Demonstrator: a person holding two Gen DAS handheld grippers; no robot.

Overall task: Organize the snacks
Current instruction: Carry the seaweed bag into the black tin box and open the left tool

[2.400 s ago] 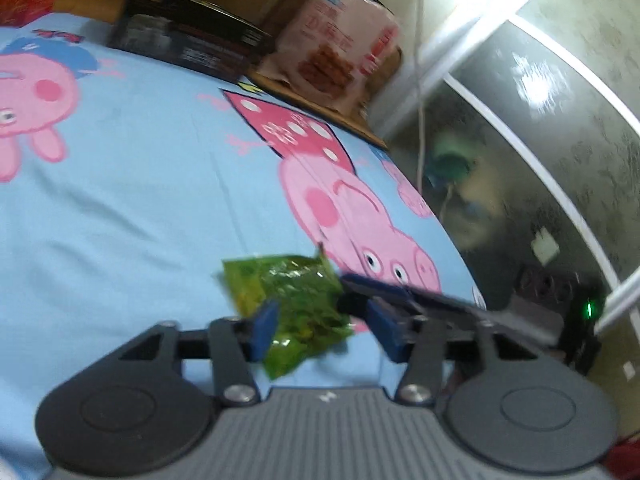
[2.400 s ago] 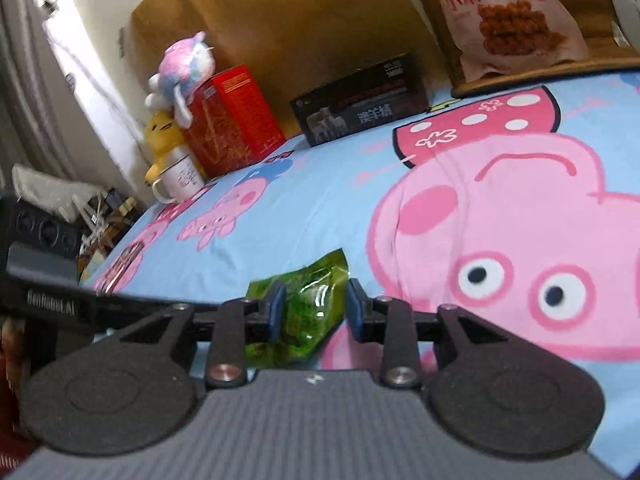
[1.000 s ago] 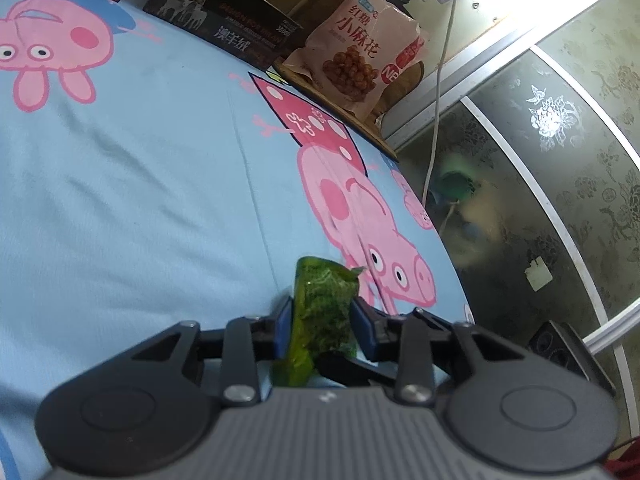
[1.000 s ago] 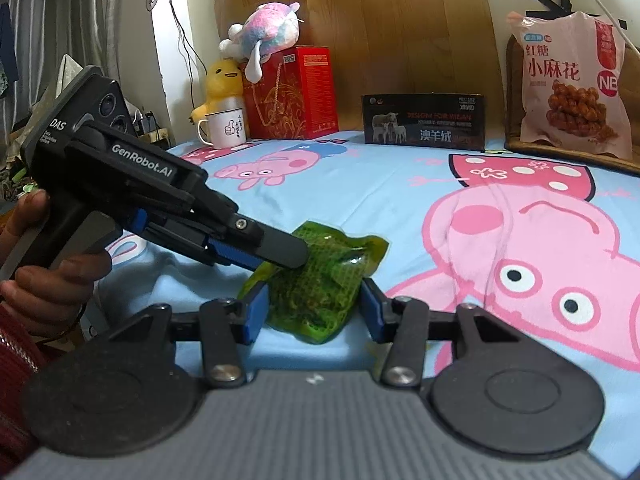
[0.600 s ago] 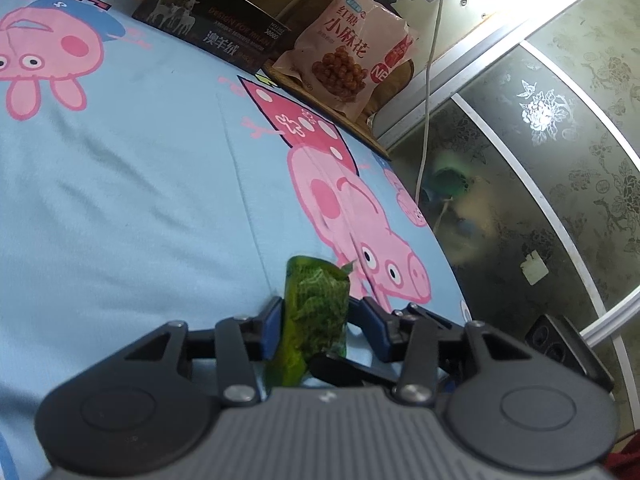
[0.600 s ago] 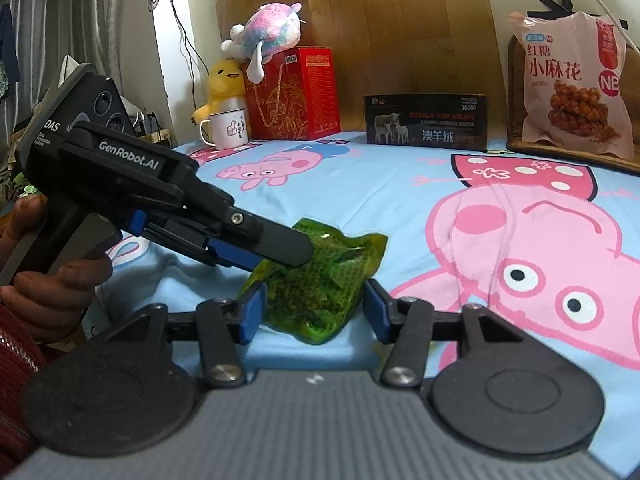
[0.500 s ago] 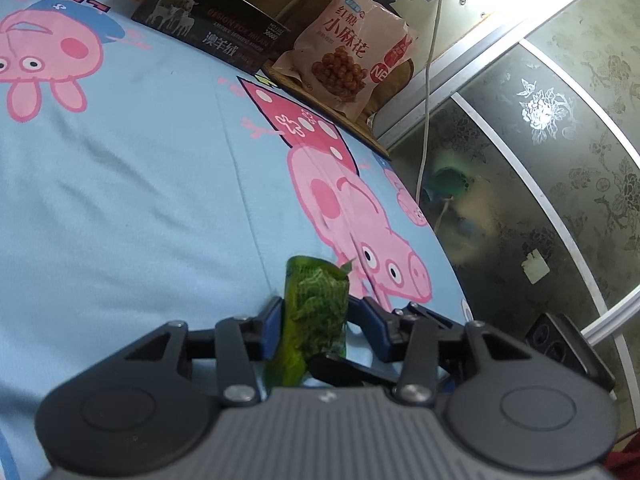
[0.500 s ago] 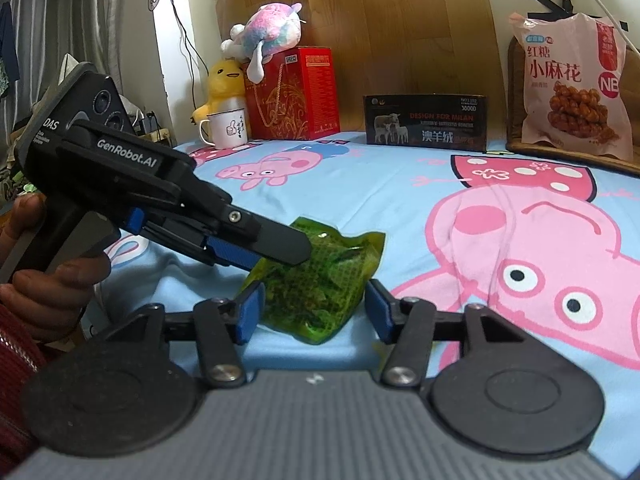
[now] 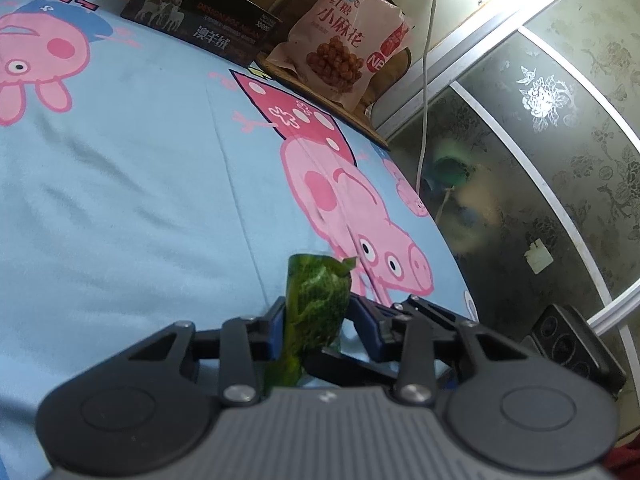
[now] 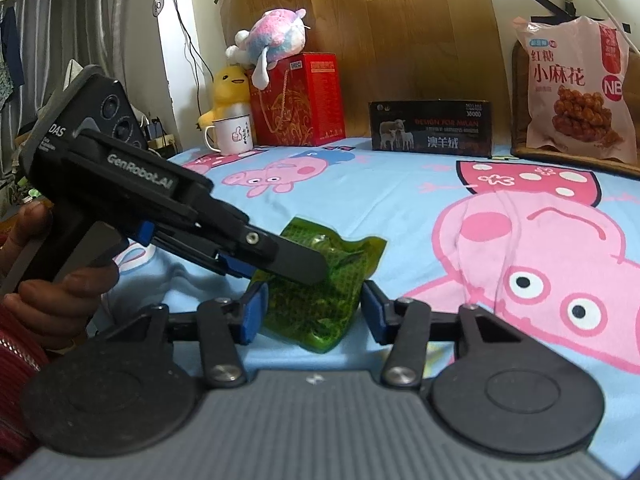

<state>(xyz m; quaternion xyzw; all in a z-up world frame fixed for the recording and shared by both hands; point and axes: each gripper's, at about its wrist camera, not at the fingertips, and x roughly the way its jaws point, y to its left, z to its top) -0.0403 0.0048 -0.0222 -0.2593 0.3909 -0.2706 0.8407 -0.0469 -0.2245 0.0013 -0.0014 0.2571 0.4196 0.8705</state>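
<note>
**Green snack pouch pinched above the bed**

Over the near part of the blue cartoon-print bed sheet (image 10: 400,208), the left hand-held gripper (image 10: 304,268) reaches in from the left, its jaws just having closed further and clamped flat on the green snack pouch (image 10: 320,300). A hand (image 10: 52,300) grips its handle. Right of it, the right hand-held gripper (image 10: 310,310) straddles the same pouch, pads apart from its edges, not pressing. Far right, a pink snack bag (image 10: 576,88) leans against the headboard.
</note>
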